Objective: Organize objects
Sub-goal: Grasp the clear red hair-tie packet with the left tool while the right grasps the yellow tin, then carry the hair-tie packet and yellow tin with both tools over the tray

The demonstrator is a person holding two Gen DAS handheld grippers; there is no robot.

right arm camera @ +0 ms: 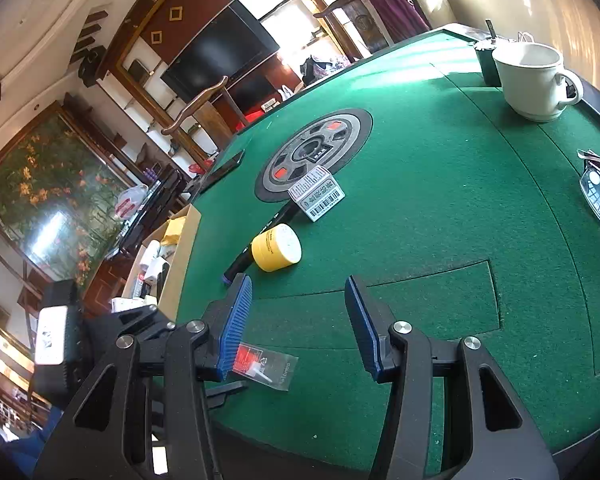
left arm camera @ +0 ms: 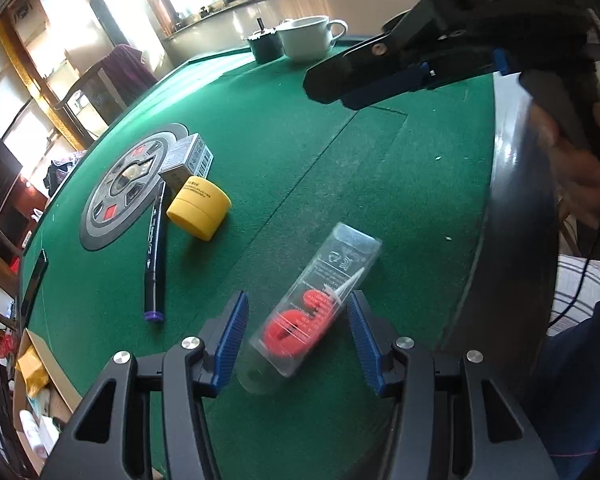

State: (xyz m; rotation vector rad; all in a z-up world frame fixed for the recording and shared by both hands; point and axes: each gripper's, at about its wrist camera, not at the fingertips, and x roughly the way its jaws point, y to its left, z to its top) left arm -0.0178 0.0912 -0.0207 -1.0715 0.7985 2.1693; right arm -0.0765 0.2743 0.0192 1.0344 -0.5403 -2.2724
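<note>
Clear box (left arm camera: 312, 312), between left hand-held gripper (left arm camera: 296, 336) pads

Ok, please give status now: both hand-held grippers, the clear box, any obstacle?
Left hand-held gripper open, astride clear box, pads not touching. Right hand-held gripper open, empty. Yellow jar and marker lie apart, not blocking.

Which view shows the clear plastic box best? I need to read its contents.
The left wrist view: the clear plastic box lies whole, its red contents visible. The right wrist view shows only one end, partly hidden behind a pad.
</note>
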